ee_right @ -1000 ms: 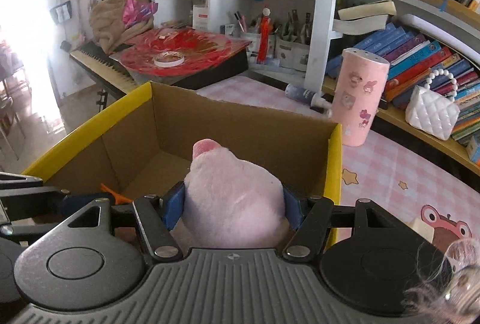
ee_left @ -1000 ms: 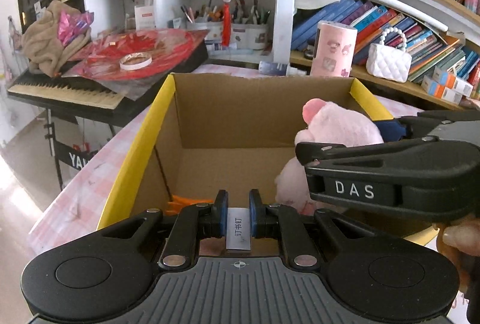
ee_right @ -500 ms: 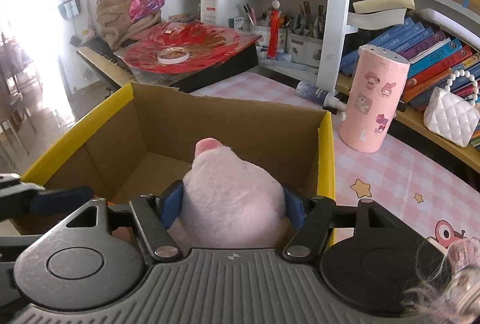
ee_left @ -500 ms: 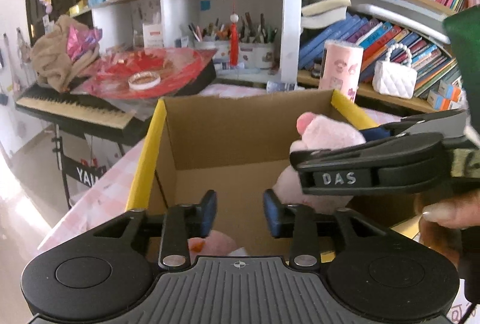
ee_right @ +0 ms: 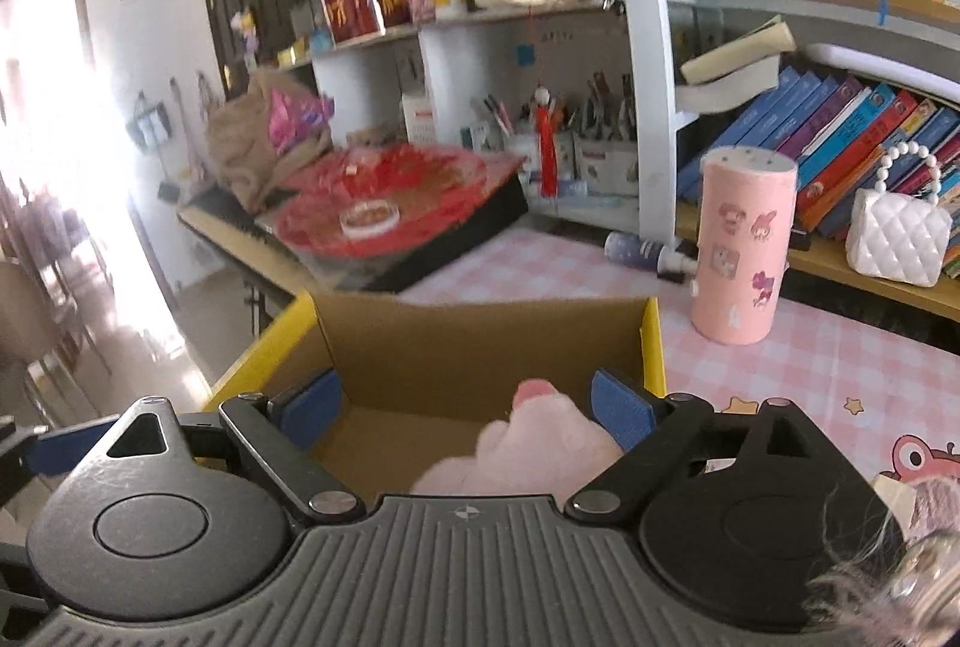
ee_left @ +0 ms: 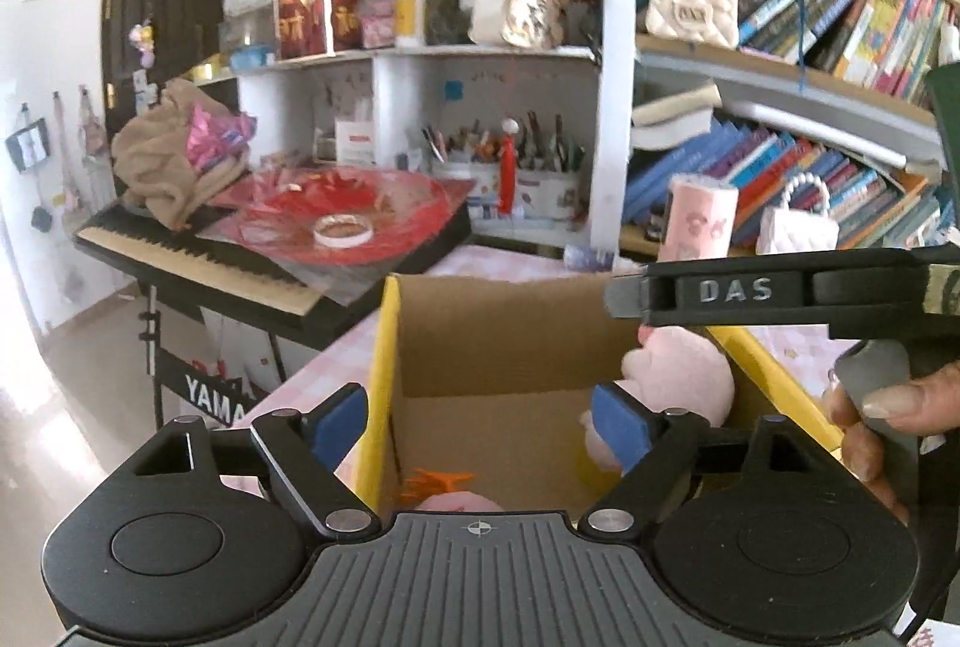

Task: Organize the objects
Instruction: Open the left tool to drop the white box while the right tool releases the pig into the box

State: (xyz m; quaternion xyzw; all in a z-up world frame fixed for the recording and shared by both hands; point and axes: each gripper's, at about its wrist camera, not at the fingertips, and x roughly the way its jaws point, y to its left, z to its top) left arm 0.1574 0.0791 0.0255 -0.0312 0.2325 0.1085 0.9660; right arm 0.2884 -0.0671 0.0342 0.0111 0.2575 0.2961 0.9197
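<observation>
Opening wide, both grippers hold nothing — right gripper (ee_right: 465, 404) sits just above the fluffy pink plush toy (ee_right: 528, 452) inside the yellow-rimmed cardboard box (ee_right: 480, 341), left gripper (ee_left: 480, 422) further off it.

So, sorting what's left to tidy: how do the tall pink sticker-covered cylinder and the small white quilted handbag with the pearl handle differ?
The pink cylinder stands upright on the pink checked tablecloth; the white quilted handbag sits on the wooden bookshelf. The cylinder is tall, smooth and stickered; the handbag squat, quilted, with a pearl handle. Both stand outside the cardboard box.
</observation>
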